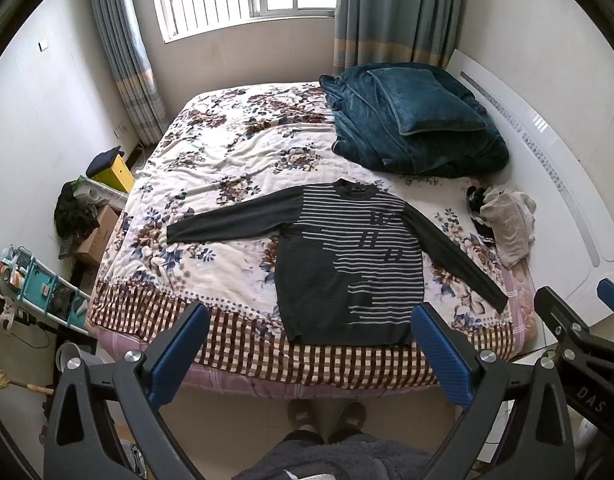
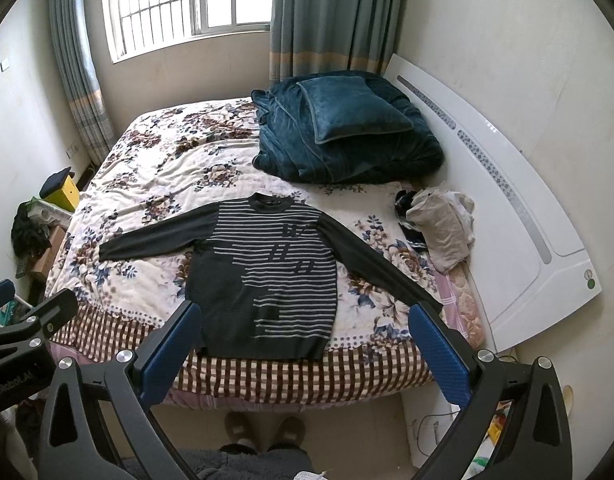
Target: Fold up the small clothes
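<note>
A dark sweater with grey stripes lies flat, front up, on the floral bed cover, both sleeves spread out to the sides; it also shows in the right wrist view. My left gripper is open and empty, held above the bed's near edge, over the sweater's hem. My right gripper is open and empty, held at the same height just to the right; its right sleeve end lies by the right finger. A small pile of beige and dark clothes lies at the sweater's right.
A teal blanket with a cushion is heaped at the bed's far right. A white headboard runs along the right side. Boxes and a shelf rack stand on the floor at the left. My slippered feet are at the bed's foot.
</note>
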